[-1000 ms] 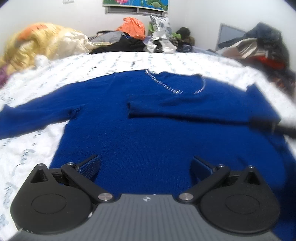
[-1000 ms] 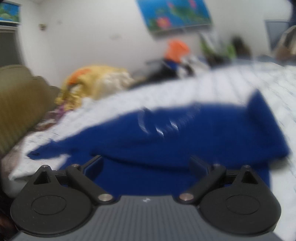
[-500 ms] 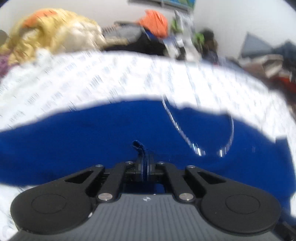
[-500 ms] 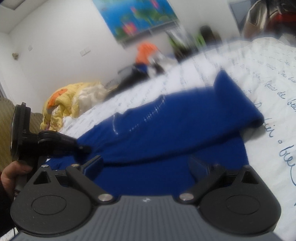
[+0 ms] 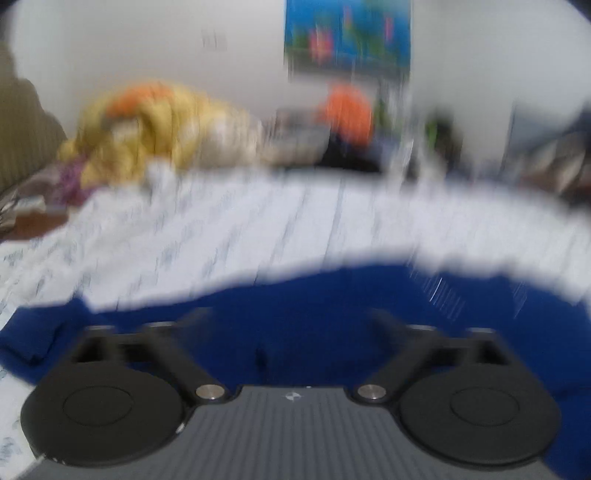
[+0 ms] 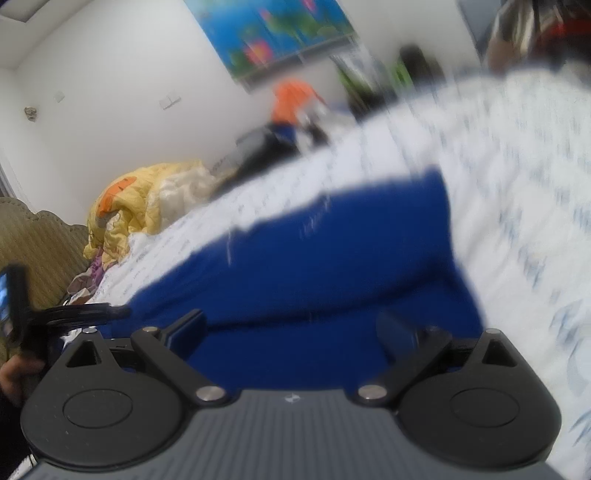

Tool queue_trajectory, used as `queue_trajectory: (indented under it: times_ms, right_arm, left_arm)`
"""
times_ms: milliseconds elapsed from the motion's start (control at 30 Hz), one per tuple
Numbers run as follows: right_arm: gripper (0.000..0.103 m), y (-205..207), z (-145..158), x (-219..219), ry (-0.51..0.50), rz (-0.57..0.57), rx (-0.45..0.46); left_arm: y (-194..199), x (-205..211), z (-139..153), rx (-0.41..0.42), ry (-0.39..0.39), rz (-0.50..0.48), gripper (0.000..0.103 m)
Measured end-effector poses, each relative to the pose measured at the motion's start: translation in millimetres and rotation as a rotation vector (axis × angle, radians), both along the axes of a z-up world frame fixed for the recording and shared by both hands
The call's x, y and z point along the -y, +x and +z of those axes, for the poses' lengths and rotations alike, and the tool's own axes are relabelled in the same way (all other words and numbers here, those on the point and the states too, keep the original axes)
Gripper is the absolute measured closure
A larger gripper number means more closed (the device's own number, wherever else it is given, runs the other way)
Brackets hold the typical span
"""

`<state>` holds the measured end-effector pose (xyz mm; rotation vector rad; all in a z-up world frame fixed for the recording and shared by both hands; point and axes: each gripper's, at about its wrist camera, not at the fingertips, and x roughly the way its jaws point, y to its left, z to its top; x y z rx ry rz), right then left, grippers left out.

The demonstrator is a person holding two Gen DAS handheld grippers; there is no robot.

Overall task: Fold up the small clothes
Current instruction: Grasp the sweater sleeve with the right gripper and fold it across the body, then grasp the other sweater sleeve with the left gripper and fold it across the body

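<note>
A dark blue sweater (image 5: 314, 310) lies on the white printed bedsheet (image 5: 229, 240); the left wrist view is blurred by motion. My left gripper (image 5: 291, 325) is open just above the sweater and holds nothing. In the right wrist view the sweater (image 6: 314, 258) lies partly folded, with one sleeve laid across its body. My right gripper (image 6: 291, 328) is open and empty over the sweater's near edge. The left gripper (image 6: 77, 314) shows at the far left of that view, at the sweater's left end, with a hand behind it.
A yellow quilt (image 5: 147, 125) and a pile of clothes with an orange item (image 5: 347, 107) lie at the far edge of the bed. A beige headboard (image 6: 33, 243) stands at the left. More clothes (image 6: 532, 33) are heaped at the far right.
My left gripper was shut on a pinch of blue fabric half a second ago and has opened and let it go. Both cameras have moved; the right gripper stays open.
</note>
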<state>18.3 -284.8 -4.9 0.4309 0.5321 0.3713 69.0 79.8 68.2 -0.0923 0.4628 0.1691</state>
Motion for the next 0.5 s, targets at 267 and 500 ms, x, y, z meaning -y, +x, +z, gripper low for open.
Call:
queue_trajectory:
  times_ms: [267, 500]
  right_arm:
    - [0.002, 124, 10, -32, -0.343, 0.029, -0.087]
    - [0.000, 127, -17, -32, -0.445, 0.006, -0.066]
  left_arm:
    - [72, 30, -51, -0.233, -0.070, -0.158, 0.011]
    - [64, 32, -61, -0.230, -0.005, -0.202, 0.000]
